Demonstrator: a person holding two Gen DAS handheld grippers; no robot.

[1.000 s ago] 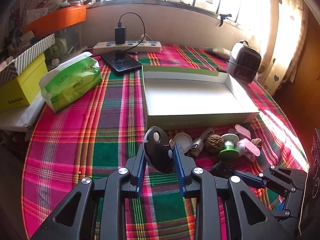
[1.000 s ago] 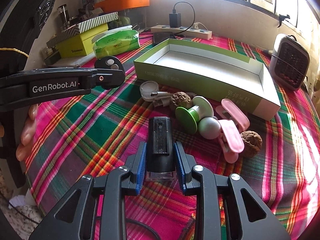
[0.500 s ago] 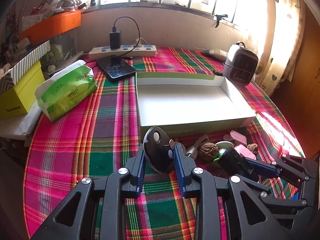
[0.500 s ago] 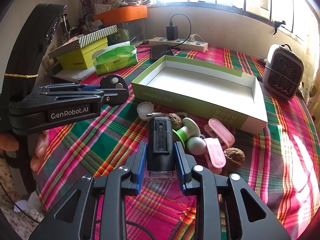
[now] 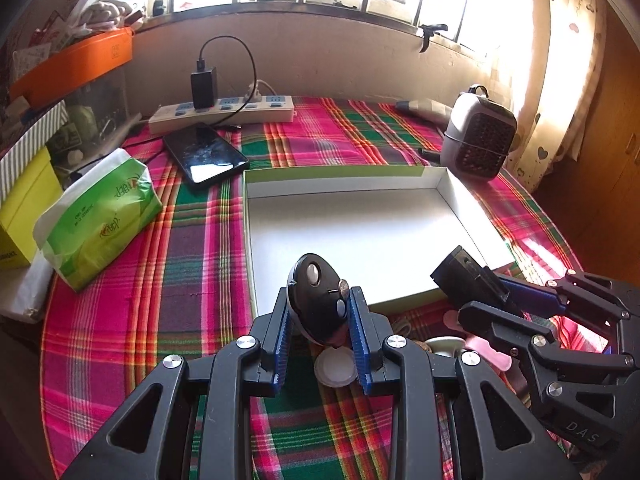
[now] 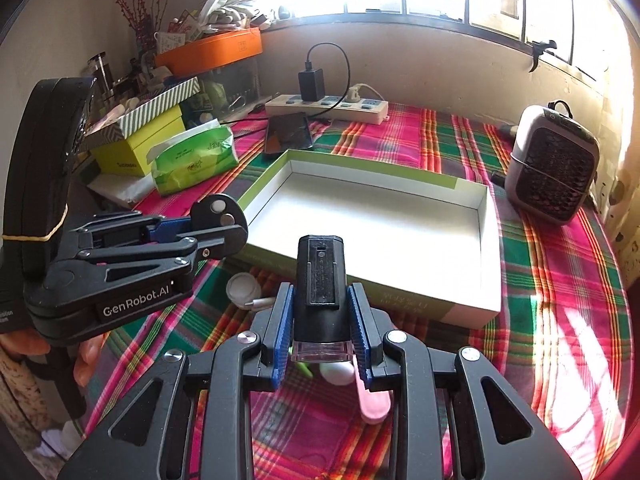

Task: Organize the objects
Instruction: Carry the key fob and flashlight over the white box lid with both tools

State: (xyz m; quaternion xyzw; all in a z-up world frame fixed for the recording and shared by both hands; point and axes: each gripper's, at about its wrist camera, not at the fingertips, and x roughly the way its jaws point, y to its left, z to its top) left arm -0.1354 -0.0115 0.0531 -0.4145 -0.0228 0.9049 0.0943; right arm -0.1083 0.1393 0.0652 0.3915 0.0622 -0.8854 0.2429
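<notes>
Pinching a black oval key fob [image 5: 320,300], the left gripper [image 5: 321,334] hovers beside the right gripper [image 6: 322,330], which clamps a black rectangular lighter [image 6: 322,284] near the shallow white-lined green cardboard box [image 6: 472,300].

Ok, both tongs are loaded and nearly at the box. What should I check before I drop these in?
1. Left tongs grip on black oval remote: ok.
2. Right tongs grip on black rectangular device: ok.
3. Green box interior free: ok.
4. Remote past the near wall: ok, just.
5. Device past the near wall: ok.
6. Tongs clear of each other: ok.
</notes>
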